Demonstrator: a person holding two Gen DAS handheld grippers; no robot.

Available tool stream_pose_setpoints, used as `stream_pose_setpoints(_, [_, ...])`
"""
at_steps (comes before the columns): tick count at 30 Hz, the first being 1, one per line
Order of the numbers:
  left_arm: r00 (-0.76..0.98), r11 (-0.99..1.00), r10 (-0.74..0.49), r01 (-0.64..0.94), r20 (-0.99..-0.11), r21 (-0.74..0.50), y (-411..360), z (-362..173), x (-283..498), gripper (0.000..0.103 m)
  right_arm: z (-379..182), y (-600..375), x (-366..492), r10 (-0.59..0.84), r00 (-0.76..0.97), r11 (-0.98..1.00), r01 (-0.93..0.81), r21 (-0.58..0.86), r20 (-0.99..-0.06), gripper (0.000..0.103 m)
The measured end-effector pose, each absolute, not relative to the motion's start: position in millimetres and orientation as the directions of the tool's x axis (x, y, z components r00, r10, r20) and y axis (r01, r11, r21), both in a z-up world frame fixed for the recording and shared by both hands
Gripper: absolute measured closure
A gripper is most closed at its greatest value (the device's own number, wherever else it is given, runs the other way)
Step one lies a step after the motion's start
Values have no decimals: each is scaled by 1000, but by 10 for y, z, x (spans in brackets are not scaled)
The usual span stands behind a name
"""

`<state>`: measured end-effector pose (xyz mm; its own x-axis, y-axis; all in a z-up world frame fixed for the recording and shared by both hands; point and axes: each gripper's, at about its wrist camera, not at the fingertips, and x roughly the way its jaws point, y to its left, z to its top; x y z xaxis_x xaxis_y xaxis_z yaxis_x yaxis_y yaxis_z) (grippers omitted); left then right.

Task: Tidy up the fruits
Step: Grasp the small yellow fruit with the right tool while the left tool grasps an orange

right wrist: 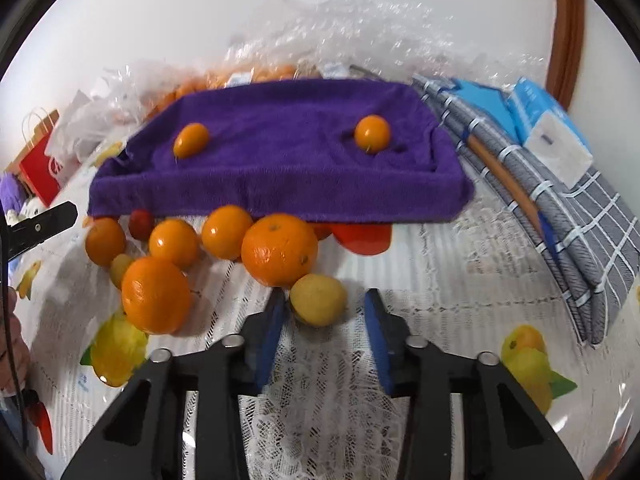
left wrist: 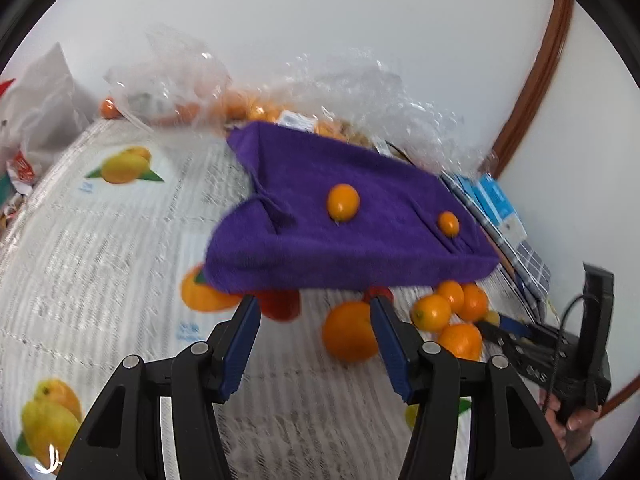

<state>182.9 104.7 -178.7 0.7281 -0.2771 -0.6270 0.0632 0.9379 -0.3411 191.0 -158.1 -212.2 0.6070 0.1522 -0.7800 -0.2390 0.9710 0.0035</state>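
White lace tablecloth (right wrist: pixel 460 264) holds loose oranges; your right gripper (right wrist: pixel 325 304) straddles a small yellow citrus (right wrist: pixel 318 300) ungripped; left gripper (left wrist: pixel 314 312) unclenched, empty.

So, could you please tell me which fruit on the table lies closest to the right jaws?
The small pale yellow round fruit, sitting between their tips; the orange citrus fruits around it sit farther back.

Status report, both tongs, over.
Left tongs open, gripping nothing. Right tongs open, straddling small yellow round fruit. Big round orange close behind it.
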Motion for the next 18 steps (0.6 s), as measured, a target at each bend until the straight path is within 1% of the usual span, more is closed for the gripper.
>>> stream_pose_setpoints(1, [734, 937, -287, 82, -616, -339, 1023, -1779, 1805, 48, -2116, -1581, 1910, 153, 614, 971, -239, 2, -774, 74])
stream_pose_setpoints(3, [740, 943, -285, 103, -610, -316, 960, -1769, 1778, 48, -2124, -1591, 1895, 161, 615, 970, -242, 10, -771, 74])
stream_pose_setpoints(6, [719, 953, -277, 118, -638, -281, 850, -1820, 1817, 48, -2107, -1605, 1853, 156, 633, 973, -230, 8, -758, 74])
stream_pose_setpoints(11, [677, 947, -304, 141, -670, -288, 743, -1906, 1906, 48, -2060, -1697, 1803, 164, 659, 978, -203, 37, -734, 74])
stream_pose_setpoints(16, [648, 958, -277, 132, -710, -253, 648, -1979, 1957, 48, -2059, -1704, 1822, 176, 653, 977, -207, 51, -736, 74])
stream_pose_setpoints(18, [647, 962, -265, 132, -715, -238, 617, -1984, 1953, 53, -2058, -1683, 1810, 179, 653, 975, -217, 45, -736, 74])
